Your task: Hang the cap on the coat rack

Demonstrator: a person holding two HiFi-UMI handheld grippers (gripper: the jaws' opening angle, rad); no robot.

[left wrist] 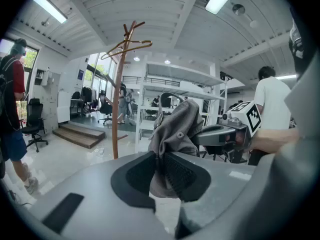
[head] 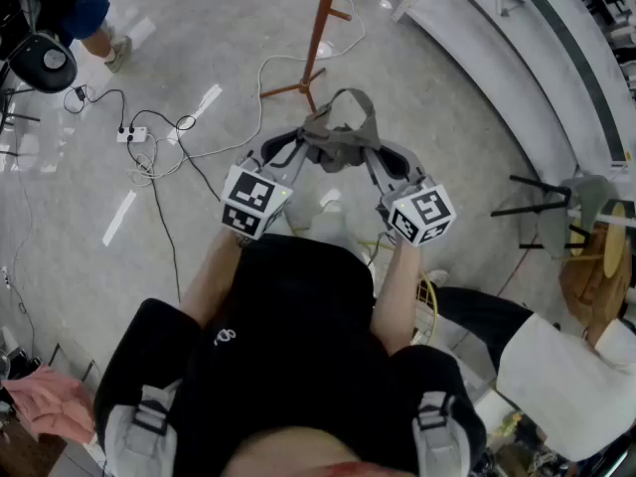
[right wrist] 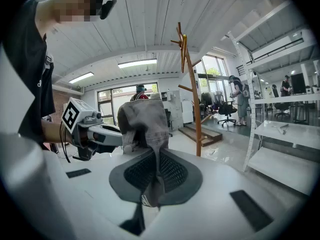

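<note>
The pads of the left gripper (left wrist: 161, 173) and of the right gripper (right wrist: 152, 173) are clamped on the grey cap (head: 339, 135), stretched sideways between them at frame centre, while the upright coat rack (head: 318, 28) stands ahead toward the top, apart, seemingly slightly nearer the left gripper.

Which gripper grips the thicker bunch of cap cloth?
The left gripper: a thick wad of the cap fills its jaws, while the right gripper pinches only a thin fold.
</note>
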